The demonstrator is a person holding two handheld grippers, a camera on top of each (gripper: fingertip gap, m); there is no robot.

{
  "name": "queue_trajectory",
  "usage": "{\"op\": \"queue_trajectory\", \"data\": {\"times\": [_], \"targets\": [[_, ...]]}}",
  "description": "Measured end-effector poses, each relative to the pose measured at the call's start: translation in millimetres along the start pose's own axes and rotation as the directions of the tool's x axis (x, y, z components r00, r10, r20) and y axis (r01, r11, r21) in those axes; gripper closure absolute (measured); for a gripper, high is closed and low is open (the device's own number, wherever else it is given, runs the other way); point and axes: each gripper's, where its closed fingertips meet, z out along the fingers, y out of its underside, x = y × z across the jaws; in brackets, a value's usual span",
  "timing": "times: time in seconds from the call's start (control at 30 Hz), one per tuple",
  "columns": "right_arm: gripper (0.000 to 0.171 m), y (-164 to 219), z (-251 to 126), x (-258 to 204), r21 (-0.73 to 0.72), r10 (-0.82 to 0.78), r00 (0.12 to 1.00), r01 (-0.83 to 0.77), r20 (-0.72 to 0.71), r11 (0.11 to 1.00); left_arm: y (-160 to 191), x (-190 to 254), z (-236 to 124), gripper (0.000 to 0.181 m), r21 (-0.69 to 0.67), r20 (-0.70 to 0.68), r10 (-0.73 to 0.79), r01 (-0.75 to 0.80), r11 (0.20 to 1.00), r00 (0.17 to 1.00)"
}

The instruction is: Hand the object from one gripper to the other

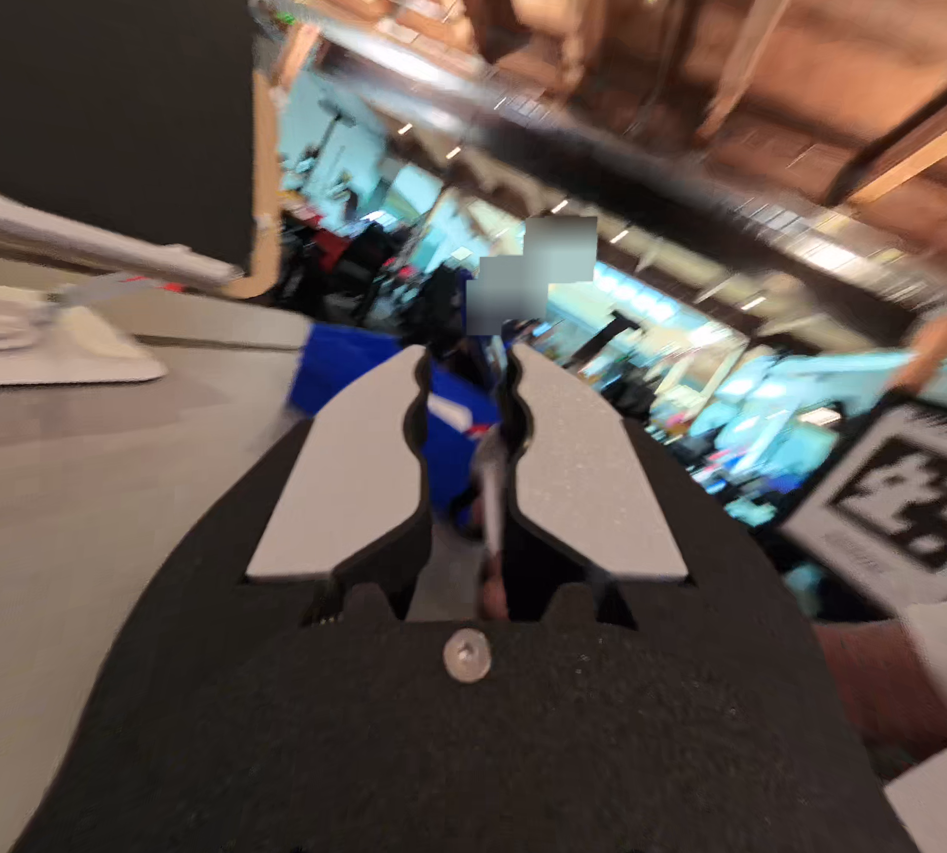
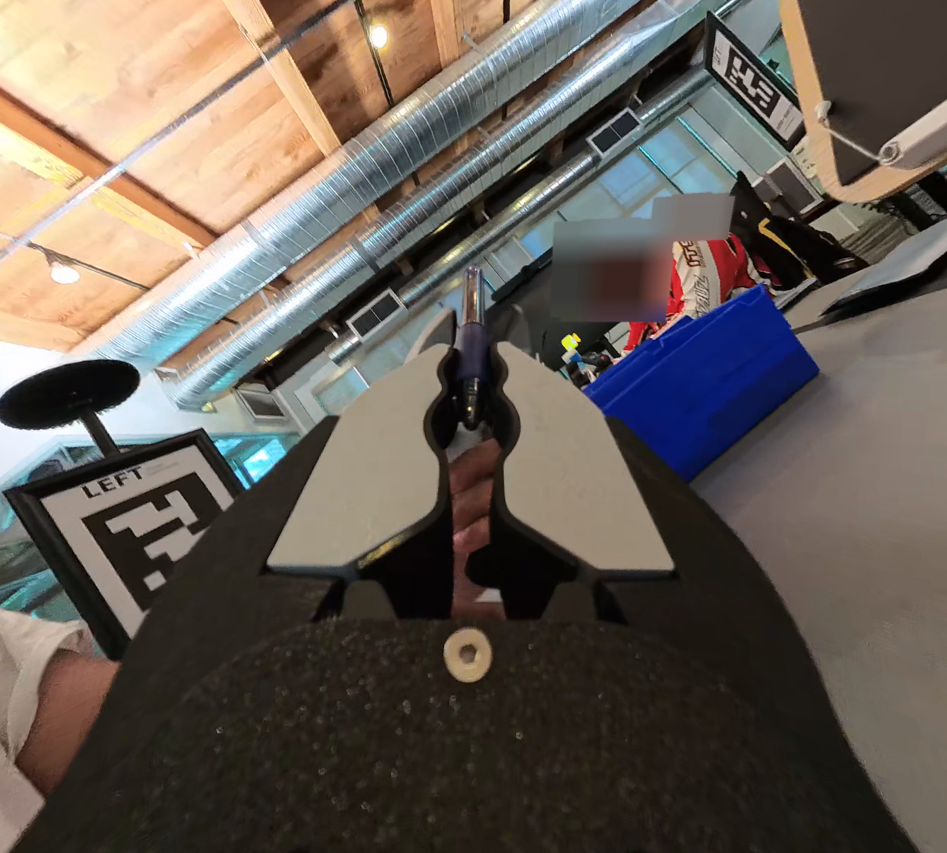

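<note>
The object is a pen (image 2: 470,310) with a silver barrel and a purple grip. My right gripper (image 2: 476,357) is shut on it near the fingertips, and the pen sticks out forward, held in the air above the table. In the blurred left wrist view my left gripper (image 1: 469,362) is open, with a clear gap between its fingers. A thin silver pen (image 1: 493,495) shows in that gap close to the right finger; I cannot tell whether it touches. The left gripper's tagged plate (image 2: 143,515) shows at lower left, the right gripper's tagged plate (image 1: 897,505) at right.
A blue bin (image 2: 707,392) stands on the grey table (image 2: 845,521); it also shows in the left wrist view (image 1: 348,367). A dark panel with a wooden edge (image 2: 871,8) hangs over the table. A white stand (image 1: 77,351) sits at the left. A person's hand (image 2: 471,495) shows below the right fingers. Tip to tip, the grippers are about 7 cm apart.
</note>
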Motion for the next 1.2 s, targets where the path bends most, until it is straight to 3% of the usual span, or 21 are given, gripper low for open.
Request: {"op": "queue_trajectory", "data": {"times": [0.07, 0.13, 0.23, 0.37, 0.47, 0.53, 0.63, 0.83, 0.97, 1.2], "targets": [[0.161, -2, -5, 3, -0.020, -0.008, 1.000, 0.008, -0.007, 1.000, 11, -17, -17, 0.127, -0.176, 0.151, 0.224, -0.197, 0.964, 0.963], [0.160, -1, -8, 6, -0.052, -0.004, 1.000, 0.003, -0.020, 0.999, 10, -28, -35, 0.113, -0.344, 0.222, 0.496, -0.408, 0.846, 0.840], [0.160, 3, -9, 9, -0.130, 0.039, 0.999, -0.042, -0.026, 0.991, 12, -17, -47, 0.115, -0.534, 0.061, 0.731, -0.597, 0.599, 0.679], [0.160, 17, -12, 21, -0.280, -0.002, 0.994, -0.027, -0.105, 0.959, 27, 3, -55, 0.115, -0.656, -0.274, 0.784, -0.704, 0.272, 0.558], [0.160, 31, -13, 30, -0.409, -0.111, 0.982, 0.038, -0.156, 0.912, 27, -6, -54, 0.119, -0.677, -0.431, 0.824, -0.736, -0.026, 0.367], [0.160, 40, -14, 36, -0.476, -0.183, 0.966, 0.074, -0.185, 0.876, 34, -17, -53, 0.136, -0.665, -0.541, 0.800, -0.714, -0.218, 0.260], [0.160, 48, -16, 42, -0.517, -0.225, 0.950, 0.084, -0.216, 0.852, 53, -41, -53, 0.136, -0.678, -0.649, 0.726, -0.605, -0.418, 0.226], [0.160, 52, -18, 41, -0.534, -0.240, 0.948, 0.096, -0.208, 0.840, 79, -70, -46, 0.139, -0.662, -0.708, 0.675, -0.531, -0.529, 0.210], [0.160, 51, -19, 43, -0.539, -0.249, 0.945, 0.101, -0.209, 0.836, 83, -78, -43, 0.168, -0.625, -0.733, 0.664, -0.527, -0.575, 0.146], [0.156, 40, -16, 39, -0.483, -0.290, 0.943, 0.179, -0.165, 0.857, 78, -78, -34, 0.170, -0.679, -0.664, 0.731, -0.536, -0.501, 0.158]]}}
